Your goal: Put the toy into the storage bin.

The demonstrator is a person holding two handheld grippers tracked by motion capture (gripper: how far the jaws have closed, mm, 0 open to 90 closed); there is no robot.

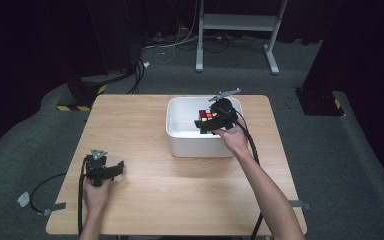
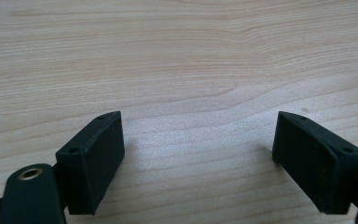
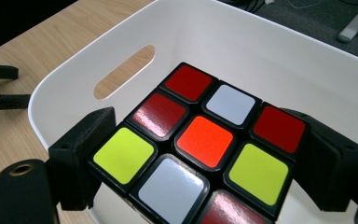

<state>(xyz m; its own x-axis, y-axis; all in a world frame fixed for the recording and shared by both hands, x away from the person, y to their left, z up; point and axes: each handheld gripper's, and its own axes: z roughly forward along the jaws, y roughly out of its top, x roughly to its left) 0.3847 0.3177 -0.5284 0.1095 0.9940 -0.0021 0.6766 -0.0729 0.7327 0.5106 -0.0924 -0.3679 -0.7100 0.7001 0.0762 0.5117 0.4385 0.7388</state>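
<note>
White bin walls (image 3: 65, 88) close around the cube (image 3: 205, 140); open tabletop (image 1: 145, 130) leftward.

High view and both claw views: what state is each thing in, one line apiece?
Puzzle cube: scrambled, clamped between the right claw's jaws, over the inside of the tub.
White tub: upright on the table, open topped.
Right claw: shut on the puzzle cube.
Left claw: open, nothing between its jaws, low over the table.
</note>
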